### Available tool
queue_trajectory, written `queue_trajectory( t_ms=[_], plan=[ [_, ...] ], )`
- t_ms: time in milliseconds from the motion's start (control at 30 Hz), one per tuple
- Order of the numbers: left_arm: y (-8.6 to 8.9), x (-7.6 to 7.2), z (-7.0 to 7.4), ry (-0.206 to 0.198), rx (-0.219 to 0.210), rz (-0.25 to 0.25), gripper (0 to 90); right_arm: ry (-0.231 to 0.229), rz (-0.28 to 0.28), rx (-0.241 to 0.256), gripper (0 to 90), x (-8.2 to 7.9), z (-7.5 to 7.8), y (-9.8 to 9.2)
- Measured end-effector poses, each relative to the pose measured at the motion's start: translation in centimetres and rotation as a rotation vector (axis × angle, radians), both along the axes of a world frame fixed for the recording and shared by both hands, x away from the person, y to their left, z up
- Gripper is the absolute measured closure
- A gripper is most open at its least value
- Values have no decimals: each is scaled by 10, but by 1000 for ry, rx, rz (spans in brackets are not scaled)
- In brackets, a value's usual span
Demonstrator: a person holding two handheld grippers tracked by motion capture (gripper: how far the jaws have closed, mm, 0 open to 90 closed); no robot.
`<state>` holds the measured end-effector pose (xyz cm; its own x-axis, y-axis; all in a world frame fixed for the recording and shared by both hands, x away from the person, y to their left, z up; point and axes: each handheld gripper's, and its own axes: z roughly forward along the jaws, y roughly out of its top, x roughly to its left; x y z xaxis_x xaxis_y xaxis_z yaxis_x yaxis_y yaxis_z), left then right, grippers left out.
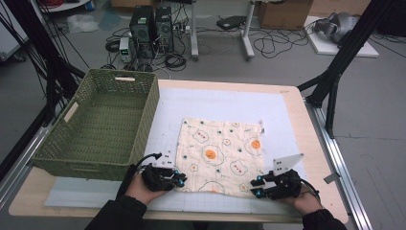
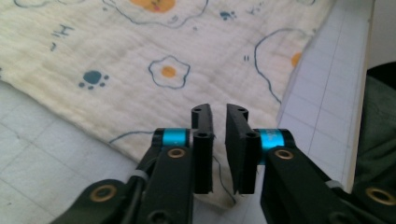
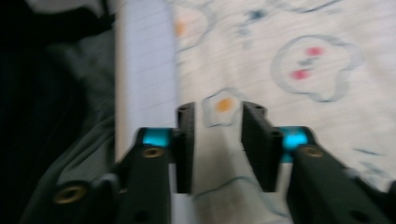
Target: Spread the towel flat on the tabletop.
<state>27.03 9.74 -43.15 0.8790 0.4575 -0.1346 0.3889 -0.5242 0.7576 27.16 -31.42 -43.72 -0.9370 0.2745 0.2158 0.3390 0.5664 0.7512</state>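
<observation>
- Worktop (image 1: 292, 103): grid mat, printed cloth (image 1: 221, 154) lying flat, green basket (image 1: 103, 122) at left.
- Left claw (image 1: 181, 178): narrowly open at the cloth's near corner.
- Right claw (image 1: 254, 187): open, empty.
- Floor (image 1: 287, 43): cables, computers.

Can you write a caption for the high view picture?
Two grippers meet the near corners of an egg-print cloth beside a green basket.
</observation>
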Motion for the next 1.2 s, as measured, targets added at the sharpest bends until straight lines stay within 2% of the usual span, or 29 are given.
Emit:
queue_trajectory(
  t_ms=[67, 167, 233, 300, 367, 467, 667, 800, 900, 1000, 1033, 1100, 1200],
  plan=[
    [0, 2, 1, -13, -17, 6, 732, -27, -62, -1, 582, 4, 2, -3],
    [-2, 5, 1, -26, -32, 33, 675, -33, -144, -4, 532, 13, 4, -6],
    [-2, 9, 2, -36, -32, 50, 643, -51, -179, -4, 485, 19, 6, -8],
    [-4, 12, 4, -49, -42, 76, 597, -50, -209, -3, 477, 24, 7, -9],
    [-6, 15, 5, -73, -36, 110, 511, -55, -238, -6, 420, 29, 8, -10],
    [-10, 22, 8, -73, -65, 133, 486, -53, -262, -4, 394, 35, 9, -10],
    [-17, 38, 13, -66, -68, 149, 475, -75, -278, -16, 379, 49, 14, -8],
    [-21, 45, 14, -70, -78, 167, 480, -76, -287, 11, 373, 55, 17, -6],
    [-25, 51, 13, -52, -82, 191, 504, -83, -289, 15, 368, 59, 18, -5],
    [-26, 57, 11, -37, -109, 213, 508, -83, -288, 11, 368, 62, 18, -3],
    [-27, 59, 12, -36, -94, 215, 508, -95, -291, 14, 369, 64, 17, -3],
    [-29, 63, 15, -39, -108, 221, 522, -84, -300, 18, 370, 66, 16, -5],
    [-33, 71, 21, -54, -100, 228, 534, -78, -317, 16, 371, 71, 14, -9]
  ],
)
